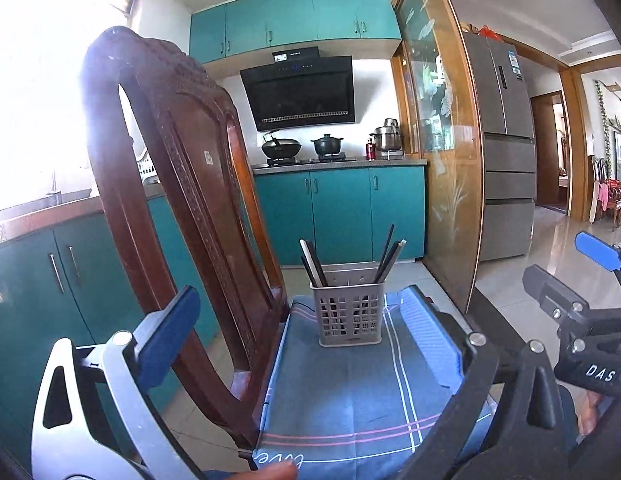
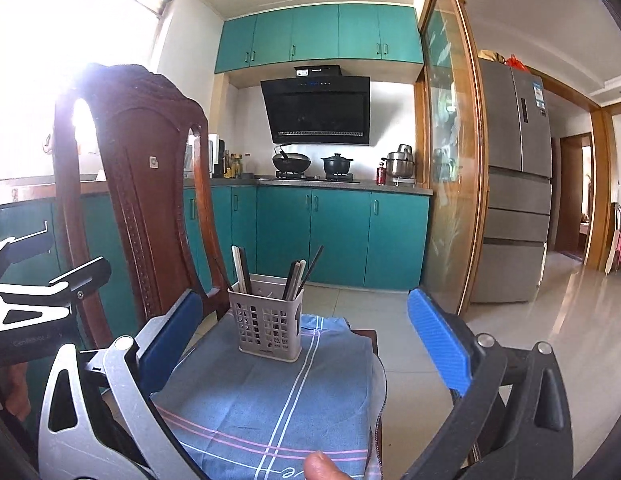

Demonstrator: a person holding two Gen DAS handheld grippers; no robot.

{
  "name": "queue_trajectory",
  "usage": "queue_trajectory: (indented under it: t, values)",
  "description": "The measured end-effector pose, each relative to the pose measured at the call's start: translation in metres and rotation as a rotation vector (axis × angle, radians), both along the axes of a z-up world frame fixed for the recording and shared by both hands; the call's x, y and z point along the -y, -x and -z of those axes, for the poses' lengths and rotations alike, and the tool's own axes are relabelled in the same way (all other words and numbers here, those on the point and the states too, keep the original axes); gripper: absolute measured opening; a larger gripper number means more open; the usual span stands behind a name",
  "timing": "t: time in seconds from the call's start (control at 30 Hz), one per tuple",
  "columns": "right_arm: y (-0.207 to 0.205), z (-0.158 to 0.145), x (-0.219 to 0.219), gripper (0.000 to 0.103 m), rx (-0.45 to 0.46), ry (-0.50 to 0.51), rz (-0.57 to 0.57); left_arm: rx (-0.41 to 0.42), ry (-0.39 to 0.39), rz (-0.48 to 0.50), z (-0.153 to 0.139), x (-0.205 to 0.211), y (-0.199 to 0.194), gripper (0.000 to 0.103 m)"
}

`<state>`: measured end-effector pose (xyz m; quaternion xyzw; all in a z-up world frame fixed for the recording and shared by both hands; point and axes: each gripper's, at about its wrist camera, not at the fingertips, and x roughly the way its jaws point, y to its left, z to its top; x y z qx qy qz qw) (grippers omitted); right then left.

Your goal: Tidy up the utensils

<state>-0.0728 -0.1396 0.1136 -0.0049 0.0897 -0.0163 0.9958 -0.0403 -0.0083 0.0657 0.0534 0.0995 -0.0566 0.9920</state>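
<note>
A grey slotted utensil holder stands upright on a blue cloth spread over a chair seat; it also shows in the right wrist view. Several black and white chopsticks stand inside it, also seen in the right wrist view. My left gripper is open and empty, just short of the holder, its blue pads to either side. My right gripper is open and empty, also a little short of the holder; it appears at the right edge of the left wrist view.
A carved dark wooden chair back rises close on the left, and in the right wrist view. Teal cabinets, a stove with pots, a glass sliding door and a fridge lie beyond. Tiled floor surrounds the chair.
</note>
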Motion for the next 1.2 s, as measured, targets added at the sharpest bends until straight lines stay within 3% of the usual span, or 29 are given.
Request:
queue_trajectory:
  t: [1.2]
  values:
    - [0.0005, -0.0034, -0.0034, 0.1, -0.007, 0.018, 0.007, -0.031, 0.008, 0.024, 0.0046, -0.0008, -0.0056, 0.1]
